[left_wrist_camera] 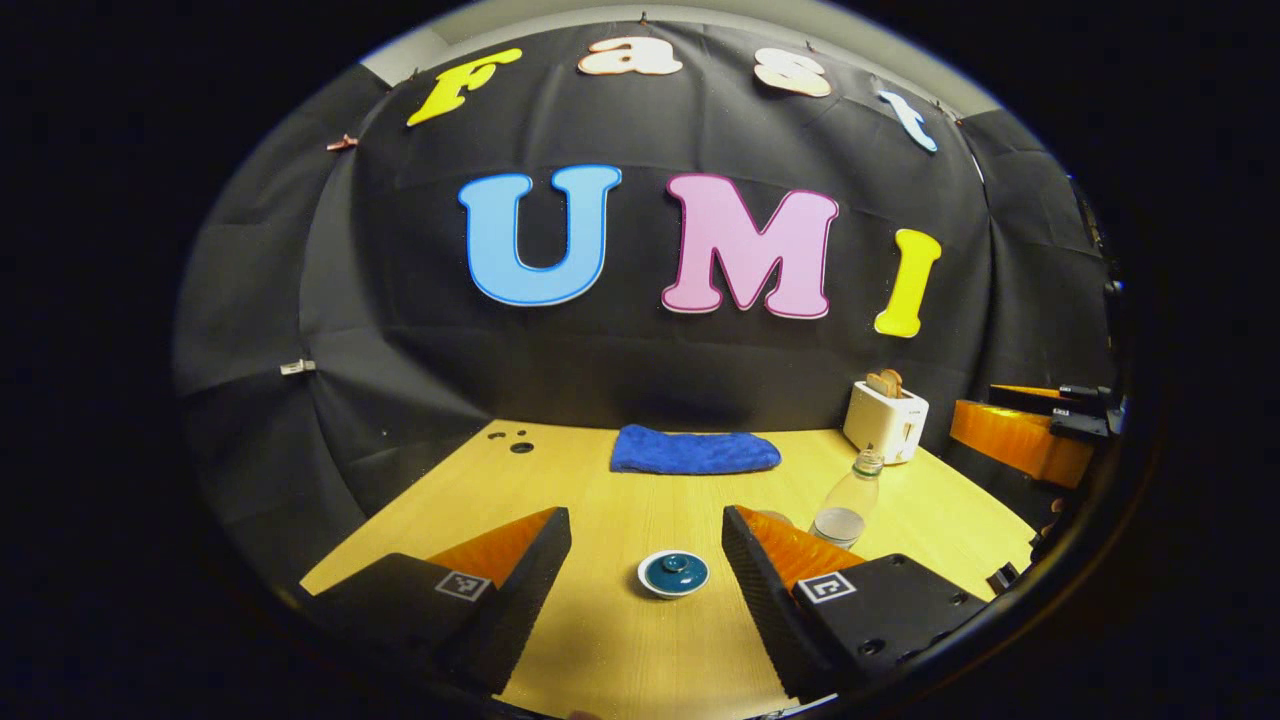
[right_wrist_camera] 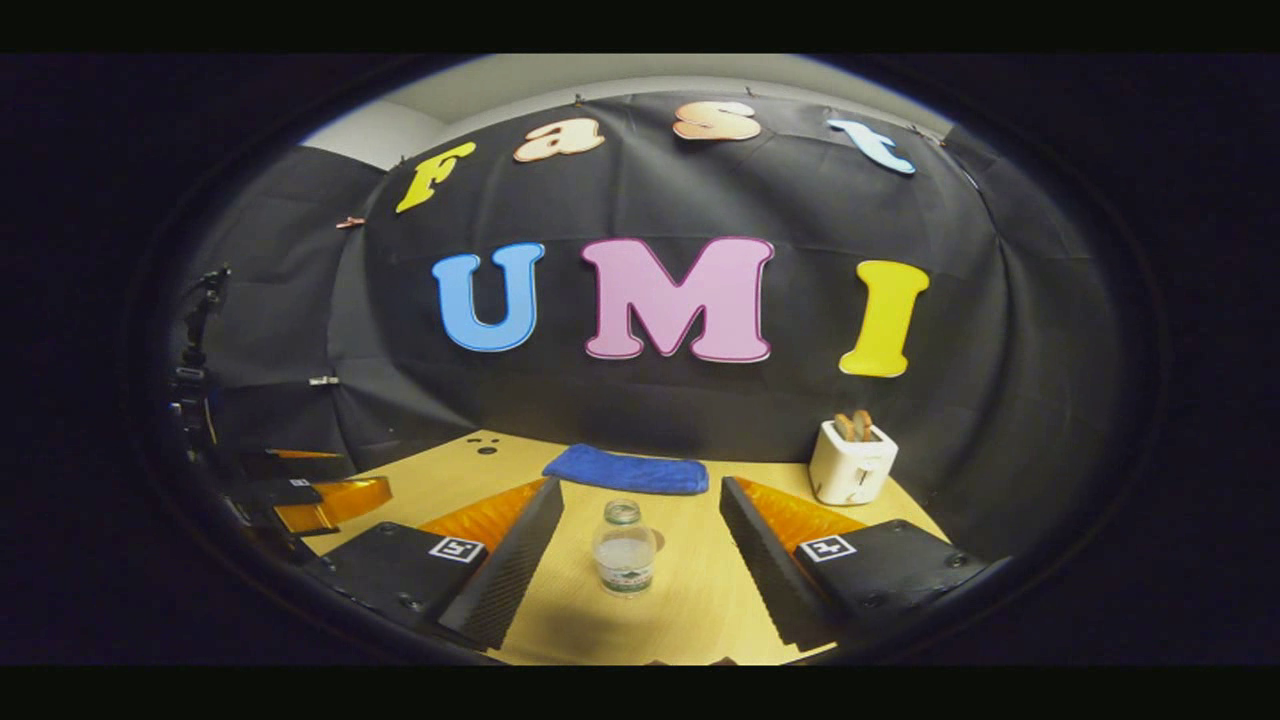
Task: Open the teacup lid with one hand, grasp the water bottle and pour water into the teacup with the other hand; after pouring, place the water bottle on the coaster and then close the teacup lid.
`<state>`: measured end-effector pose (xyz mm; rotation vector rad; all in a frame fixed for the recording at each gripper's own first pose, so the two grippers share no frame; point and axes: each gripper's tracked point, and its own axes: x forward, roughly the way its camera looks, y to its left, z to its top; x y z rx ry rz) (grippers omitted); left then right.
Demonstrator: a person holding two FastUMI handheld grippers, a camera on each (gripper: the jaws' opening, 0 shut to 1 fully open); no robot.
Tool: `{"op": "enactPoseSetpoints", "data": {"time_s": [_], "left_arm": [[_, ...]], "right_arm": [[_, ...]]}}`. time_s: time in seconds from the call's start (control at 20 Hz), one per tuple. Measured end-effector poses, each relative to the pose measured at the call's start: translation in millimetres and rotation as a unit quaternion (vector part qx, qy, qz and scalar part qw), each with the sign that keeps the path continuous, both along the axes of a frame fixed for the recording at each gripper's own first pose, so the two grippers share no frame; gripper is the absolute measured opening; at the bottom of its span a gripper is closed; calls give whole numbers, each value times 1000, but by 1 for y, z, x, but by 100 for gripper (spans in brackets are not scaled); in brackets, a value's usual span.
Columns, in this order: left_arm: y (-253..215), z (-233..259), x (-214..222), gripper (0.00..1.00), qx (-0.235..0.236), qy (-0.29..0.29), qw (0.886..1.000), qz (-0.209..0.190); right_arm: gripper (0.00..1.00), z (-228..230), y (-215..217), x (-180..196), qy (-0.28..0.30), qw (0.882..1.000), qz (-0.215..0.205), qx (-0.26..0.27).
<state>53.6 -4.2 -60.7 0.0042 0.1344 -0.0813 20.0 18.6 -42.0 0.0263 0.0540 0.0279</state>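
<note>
Nothing of the task is judged done. The lidded teacup [left_wrist_camera: 673, 574] is seen low centre between the spread left gripper [left_wrist_camera: 645, 560] fingers; the water bottle [right_wrist_camera: 624, 548] stands ungrasped, low centre, within the spread right gripper [right_wrist_camera: 640, 545].

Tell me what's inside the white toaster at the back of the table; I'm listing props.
Two brown slices of toast stick up from the slots of the white toaster. Their lower parts and the slots' insides are hidden by the toaster's body.
</note>
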Motion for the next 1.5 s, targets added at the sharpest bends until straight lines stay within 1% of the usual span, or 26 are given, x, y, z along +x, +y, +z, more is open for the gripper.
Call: {"op": "enactPoseSetpoints", "data": {"time_s": [0.05,0.1,0.15,0.4,0.65,0.7,0.8,0.95,1.1,1.35,1.5], "left_arm": [[-1,-5,7,96,-1,3,1000,-2],[-2,-13,14,99,1,7,1000,-2],[-2,-18,22,96,4,9,1000,-1],[-6,-51,54,95,13,18,1000,-3],[-20,-87,81,92,27,31,999,-26],[-23,-93,86,88,29,33,999,-31],[-29,-107,97,84,36,36,998,-39],[-35,-124,111,80,46,40,997,-51],[-38,-135,121,69,52,39,996,-58],[-42,-154,125,65,60,46,995,-66],[-44,-160,125,58,51,53,995,-66]], "right_arm": [[98,-6,3,3,2,1000,3,-1],[98,-11,5,5,5,1000,6,-2],[98,-19,6,7,8,1000,8,-2],[98,-61,4,16,38,999,3,10],[98,-96,5,25,56,998,5,11],[98,-102,6,28,60,998,7,13],[98,-114,11,32,65,998,11,14],[98,-128,18,37,69,997,18,8],[98,-134,22,42,70,997,22,15],[98,-151,26,47,81,996,21,19],[98,-158,28,51,87,996,24,23]]}}
